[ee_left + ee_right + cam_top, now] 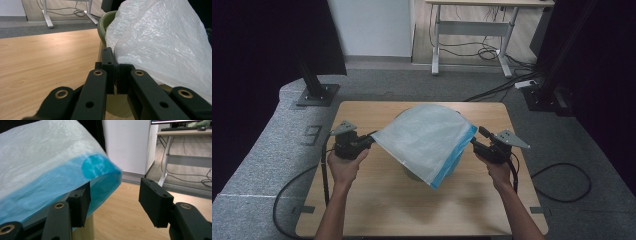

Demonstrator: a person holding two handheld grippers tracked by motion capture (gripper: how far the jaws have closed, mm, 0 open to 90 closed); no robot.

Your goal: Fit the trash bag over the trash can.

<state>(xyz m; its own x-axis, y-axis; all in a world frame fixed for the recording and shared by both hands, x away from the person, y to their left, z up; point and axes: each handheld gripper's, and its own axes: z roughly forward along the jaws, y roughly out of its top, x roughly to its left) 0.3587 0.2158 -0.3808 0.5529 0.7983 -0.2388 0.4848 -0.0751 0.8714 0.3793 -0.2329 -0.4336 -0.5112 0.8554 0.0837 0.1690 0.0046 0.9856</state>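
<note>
White blue-edged bag point(424, 137), draped over bowl point(106, 23)

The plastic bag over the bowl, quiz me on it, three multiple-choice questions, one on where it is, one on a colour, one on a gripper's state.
1. Where does the plastic bag lie?
A. draped over the green bowl
B. flat on the floor
C. folded on the far desk

2. What colour is the bag's edge band?
A. red
B. blue
C. yellow

3. How stands the right gripper?
A. shut on the bag
B. shut on the bowl
C. open

A: the bowl's rim shows under it. B: the band is blue. C: a wide gap between its jaws.
</note>
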